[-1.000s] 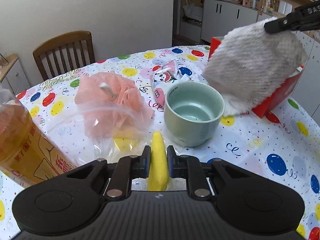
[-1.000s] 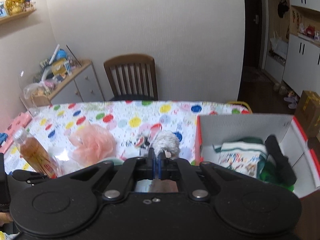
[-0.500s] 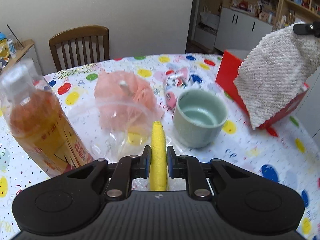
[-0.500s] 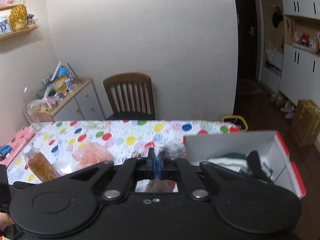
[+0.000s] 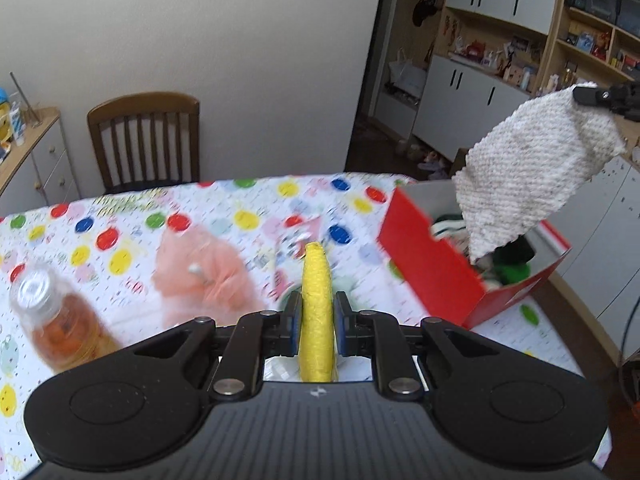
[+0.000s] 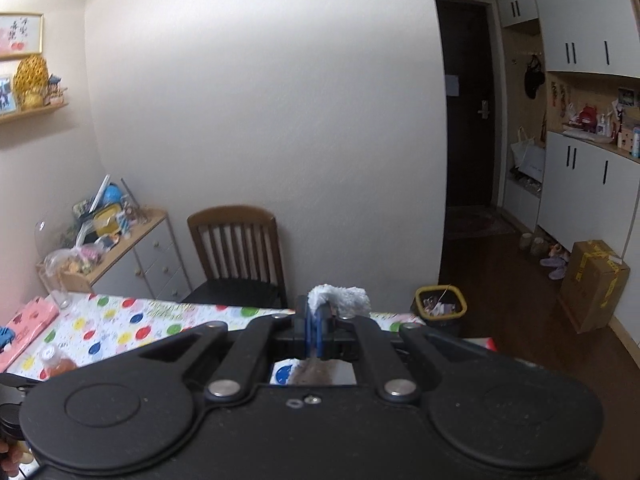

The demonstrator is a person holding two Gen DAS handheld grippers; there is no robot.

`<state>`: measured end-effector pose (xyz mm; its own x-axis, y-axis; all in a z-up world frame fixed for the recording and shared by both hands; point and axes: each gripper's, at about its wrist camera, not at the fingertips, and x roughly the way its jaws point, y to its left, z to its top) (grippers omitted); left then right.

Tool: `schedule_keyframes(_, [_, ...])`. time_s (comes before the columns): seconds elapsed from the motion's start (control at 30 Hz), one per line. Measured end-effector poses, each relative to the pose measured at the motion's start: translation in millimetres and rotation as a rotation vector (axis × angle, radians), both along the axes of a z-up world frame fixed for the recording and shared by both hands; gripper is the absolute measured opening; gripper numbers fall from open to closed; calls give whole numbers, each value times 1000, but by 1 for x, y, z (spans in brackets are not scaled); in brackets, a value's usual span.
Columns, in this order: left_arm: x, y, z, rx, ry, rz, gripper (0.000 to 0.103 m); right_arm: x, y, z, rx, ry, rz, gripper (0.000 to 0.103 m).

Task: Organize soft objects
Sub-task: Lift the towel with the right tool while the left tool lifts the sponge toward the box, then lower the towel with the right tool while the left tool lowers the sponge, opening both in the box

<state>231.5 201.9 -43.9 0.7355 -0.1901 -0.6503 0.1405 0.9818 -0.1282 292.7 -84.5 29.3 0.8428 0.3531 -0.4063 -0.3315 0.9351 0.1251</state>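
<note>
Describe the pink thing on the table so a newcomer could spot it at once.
On the balloon-print tablecloth, look left of the red box, between it and the orange drink bottle. The pink mesh puff lies there: the only frilly, salmon-coloured ball, motion-blurred.

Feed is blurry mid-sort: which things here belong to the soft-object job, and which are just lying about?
Job: yellow sponge in left gripper; white towel in right gripper; pink bath pouf; red box.

Lying about: tea bottle; snack packet.
</note>
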Motion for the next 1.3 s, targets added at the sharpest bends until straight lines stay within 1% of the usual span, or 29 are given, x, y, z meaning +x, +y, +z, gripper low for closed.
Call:
schedule_keyframes(0.1, [6, -20, 14, -5, -14, -13, 16, 5, -18, 0, 3, -8, -7, 2])
schedule_keyframes(0.23, [15, -51, 24, -11, -20, -24, 16, 12, -43, -7, 16, 0, -12, 2])
schedule_keyframes(0.37, [26, -85, 29, -3, -27, -32, 16, 19, -67, -15, 24, 17, -9, 2])
schedule_keyframes(0.47, [38, -111, 28, -5, -24, -37, 16, 25, -85, -23, 27, 38, -5, 2])
schedule_keyframes(0.57, [50, -137, 23, -2, -15, -44, 16, 31, -102, -32, 27, 60, -1, 2])
schedule_keyframes(0.73, [72, -178, 12, 5, 4, -59, 16, 42, -118, -51, 8, 104, 3, 2])
schedule_keyframes(0.93, [99, -217, -6, 32, 35, -66, 16, 58, -125, -85, -42, 169, 11, 2])
schedule_keyframes(1.0, [108, -225, -14, 42, 47, -68, 16, 63, -123, -97, -71, 180, 18, 2])
schedule_keyframes(1.1, [119, -236, -24, 65, 66, -60, 16, 70, -121, -111, -83, 202, 30, 2])
schedule_keyframes(1.3, [142, -253, -44, 114, 109, -44, 16, 85, -116, -134, -124, 220, 47, 2])
